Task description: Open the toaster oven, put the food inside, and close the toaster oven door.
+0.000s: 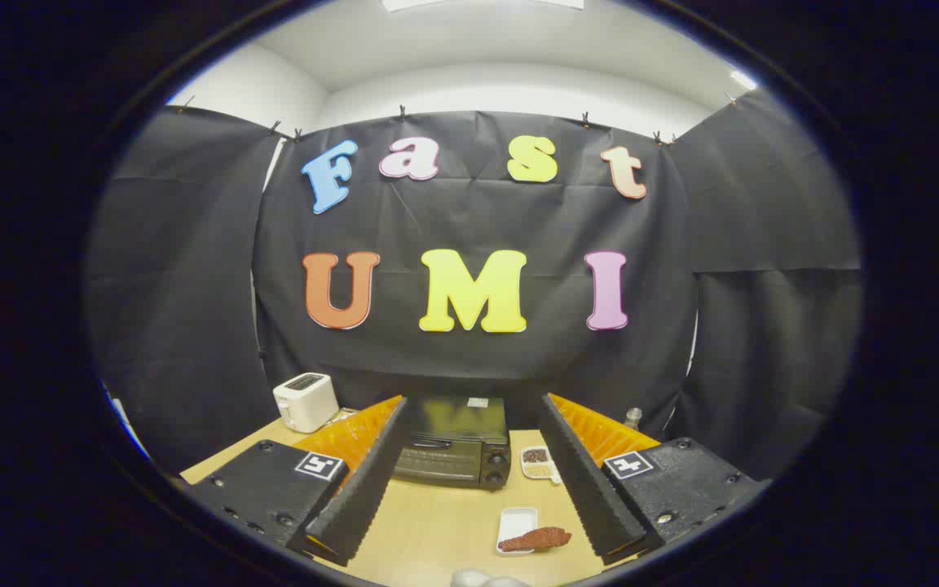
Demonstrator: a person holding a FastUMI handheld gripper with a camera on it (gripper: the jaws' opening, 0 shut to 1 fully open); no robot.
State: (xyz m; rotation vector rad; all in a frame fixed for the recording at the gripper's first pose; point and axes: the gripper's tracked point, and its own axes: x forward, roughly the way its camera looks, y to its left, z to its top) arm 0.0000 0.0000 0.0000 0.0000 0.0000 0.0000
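Jaws spread wide and holding nothing, the gripper point(469, 489) faces the closed toaster oven point(455, 448) straight ahead beyond its fingertips, while the food point(536, 539) lies between the fingers, nearer the right one.

no readable text, a sticker on the toaster oven point(455, 444) too small to read

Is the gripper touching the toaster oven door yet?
Apart. In the gripper view, the open gripper has bare table between its fingers and the shut toaster oven door beyond.
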